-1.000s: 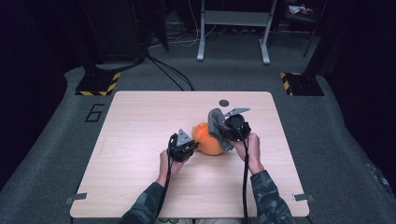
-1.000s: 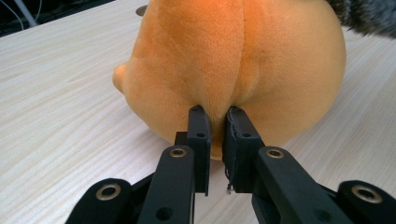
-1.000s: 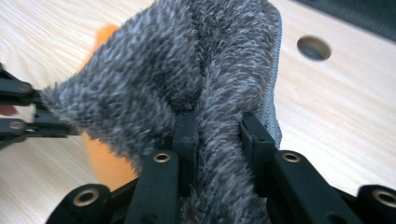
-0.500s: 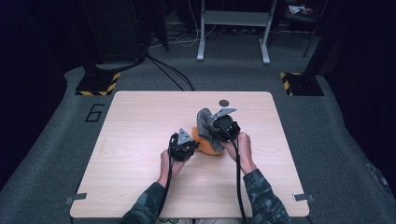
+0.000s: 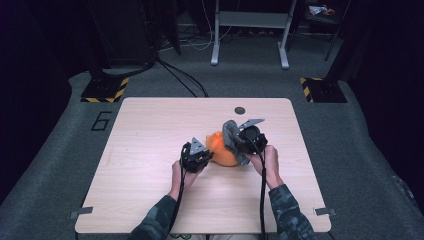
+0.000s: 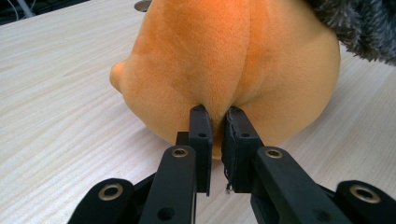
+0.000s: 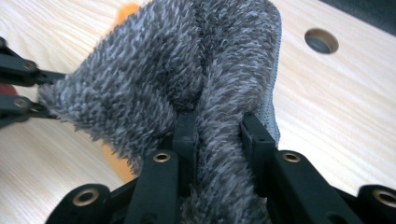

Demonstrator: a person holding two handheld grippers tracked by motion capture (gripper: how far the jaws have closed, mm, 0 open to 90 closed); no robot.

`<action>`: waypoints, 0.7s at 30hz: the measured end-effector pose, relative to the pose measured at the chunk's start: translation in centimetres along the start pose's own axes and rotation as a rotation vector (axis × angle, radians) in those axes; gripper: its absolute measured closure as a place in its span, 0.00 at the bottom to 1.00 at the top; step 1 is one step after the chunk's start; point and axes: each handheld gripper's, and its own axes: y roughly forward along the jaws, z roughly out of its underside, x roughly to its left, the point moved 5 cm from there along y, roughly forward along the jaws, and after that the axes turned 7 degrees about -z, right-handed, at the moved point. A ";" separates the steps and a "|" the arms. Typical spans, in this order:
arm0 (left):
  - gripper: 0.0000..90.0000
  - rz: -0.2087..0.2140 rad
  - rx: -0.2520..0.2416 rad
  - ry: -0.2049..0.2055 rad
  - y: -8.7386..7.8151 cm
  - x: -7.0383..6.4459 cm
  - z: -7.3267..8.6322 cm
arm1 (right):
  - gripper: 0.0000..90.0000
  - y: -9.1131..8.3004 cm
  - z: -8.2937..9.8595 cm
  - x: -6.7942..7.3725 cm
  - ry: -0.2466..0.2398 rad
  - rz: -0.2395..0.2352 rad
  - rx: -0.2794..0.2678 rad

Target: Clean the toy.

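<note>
Left gripper [image 5: 199,155], jaws nearly closed, pinches a fold of the orange plush toy [image 5: 222,149], which lies mid-table [image 5: 150,130]. Right gripper [image 5: 246,138], just right of it, clamps the grey fuzzy cloth [image 5: 231,134] draped against the toy's right side.

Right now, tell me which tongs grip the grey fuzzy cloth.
The right tongs pinch the grey fuzzy cloth; the left tongs pinch the orange plush.
</note>
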 end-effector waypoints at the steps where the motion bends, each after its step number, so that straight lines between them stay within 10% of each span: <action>1: 0.92 0.000 0.000 0.000 0.0 0.0 0.0 | 0.79 0.0 0.0 0.0 0.000 0.000 0.000; 21: 0.92 0.010 0.012 0.004 -0.2 -0.1 -0.1 | 0.79 1.5 3.4 -3.4 0.106 0.013 0.082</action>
